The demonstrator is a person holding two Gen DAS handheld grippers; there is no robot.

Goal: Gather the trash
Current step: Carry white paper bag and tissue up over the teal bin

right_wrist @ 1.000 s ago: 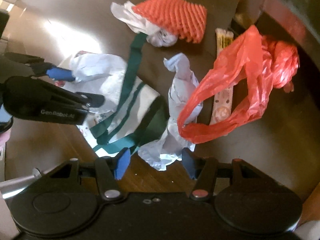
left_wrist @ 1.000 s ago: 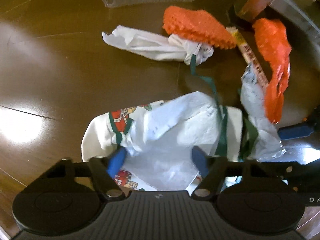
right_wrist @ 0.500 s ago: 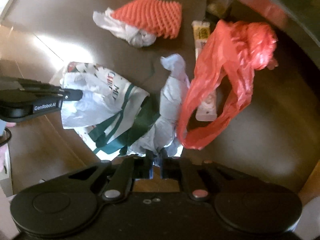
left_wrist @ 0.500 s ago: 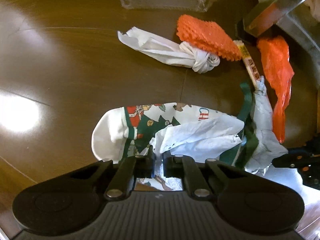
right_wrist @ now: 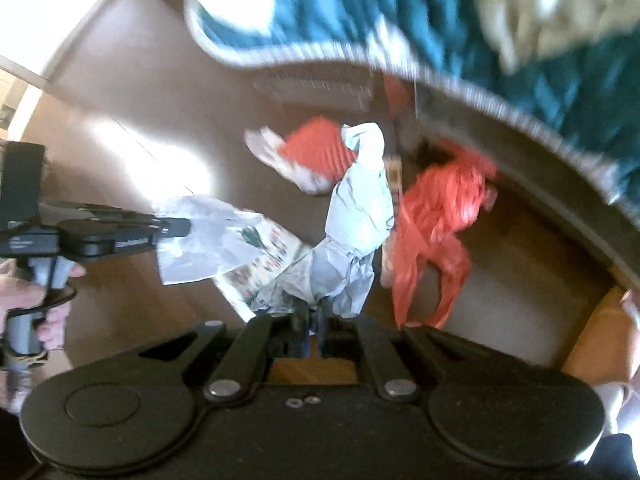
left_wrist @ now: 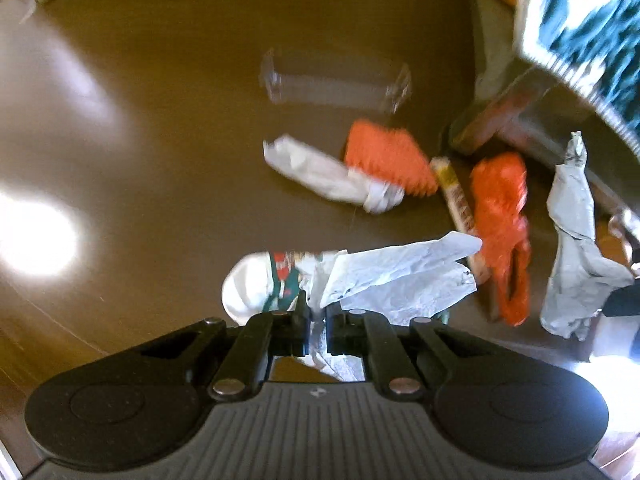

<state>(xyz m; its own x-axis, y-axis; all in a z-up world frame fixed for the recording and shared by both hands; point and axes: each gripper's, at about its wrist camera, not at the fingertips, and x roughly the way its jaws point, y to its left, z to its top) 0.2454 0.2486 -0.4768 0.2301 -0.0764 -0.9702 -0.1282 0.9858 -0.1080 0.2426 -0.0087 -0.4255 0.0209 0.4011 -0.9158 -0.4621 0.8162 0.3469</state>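
My left gripper [left_wrist: 317,312] is shut on a crumpled white paper sheet [left_wrist: 400,276], held above a white printed bag with green trim [left_wrist: 256,284] on the brown floor. My right gripper [right_wrist: 315,316] is shut on a pale grey crumpled paper [right_wrist: 356,220], which hangs lifted; the same grey paper [left_wrist: 572,240] shows at the right of the left wrist view. On the floor beyond lie an orange foam net [left_wrist: 384,156], a white twisted wrapper [left_wrist: 320,176], a snack bar wrapper [left_wrist: 456,196] and an orange plastic bag [left_wrist: 500,216].
A clear plastic tray [left_wrist: 336,84] lies farther back on the floor. A teal quilted blanket [right_wrist: 440,20] overhangs a dark furniture edge at the upper right. A hand [right_wrist: 24,296] holds the left gripper's handle at the left of the right wrist view.
Both grippers went from open to shut, each on a piece of paper, and have risen from the floor with the papers lifted. The views are blurred with motion.
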